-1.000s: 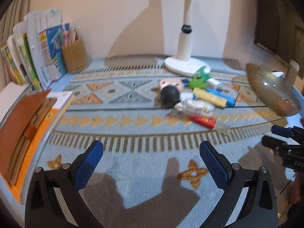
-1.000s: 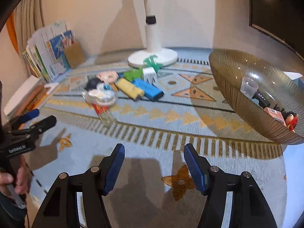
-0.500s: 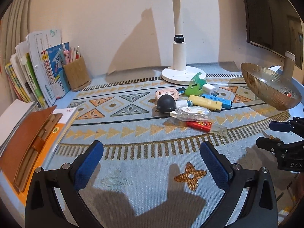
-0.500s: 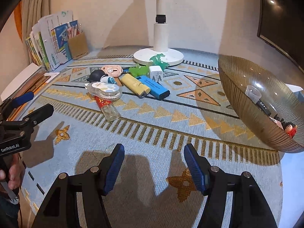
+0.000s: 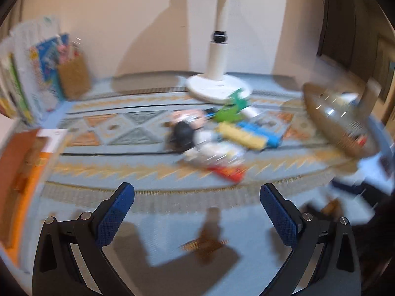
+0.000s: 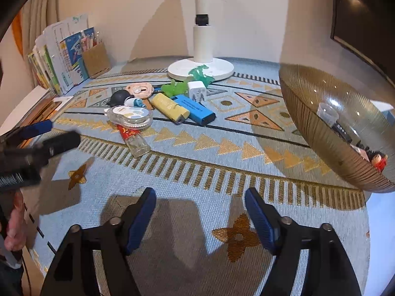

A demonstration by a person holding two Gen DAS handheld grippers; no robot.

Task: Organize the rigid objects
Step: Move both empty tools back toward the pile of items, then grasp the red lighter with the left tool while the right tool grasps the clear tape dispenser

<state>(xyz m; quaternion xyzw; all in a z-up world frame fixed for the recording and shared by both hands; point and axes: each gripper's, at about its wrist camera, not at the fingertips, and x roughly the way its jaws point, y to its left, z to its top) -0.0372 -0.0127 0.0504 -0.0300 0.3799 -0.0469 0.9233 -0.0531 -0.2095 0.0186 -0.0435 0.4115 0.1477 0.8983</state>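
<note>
A cluster of small objects lies mid-table on the patterned mat: a yellow lighter [image 6: 169,107], a blue lighter [image 6: 195,109], a white charger plug [image 6: 196,91], a green toy [image 6: 176,87], a clear tape dispenser [image 6: 129,117], a red-capped glass vial [image 6: 133,139], a black ball [image 6: 118,97] and a pink case [image 6: 139,89]. The amber glass bowl [image 6: 308,103] at right holds a few small items. My right gripper [image 6: 200,212] is open and empty, near the front edge. My left gripper [image 5: 196,207] is open and empty; its view is blurred, the cluster [image 5: 222,138] ahead.
A white lamp base [image 6: 200,67] stands behind the cluster. Books [image 6: 61,51] and a brown pen holder [image 6: 96,58] stand at the back left. A brown notebook [image 5: 17,153] lies at the left edge. A dark screen [image 6: 363,19] hangs at right.
The left gripper has swung fast, blurring its view, and moved closer to the cluster. The right gripper has drifted a little forward. Both stay open and empty.
</note>
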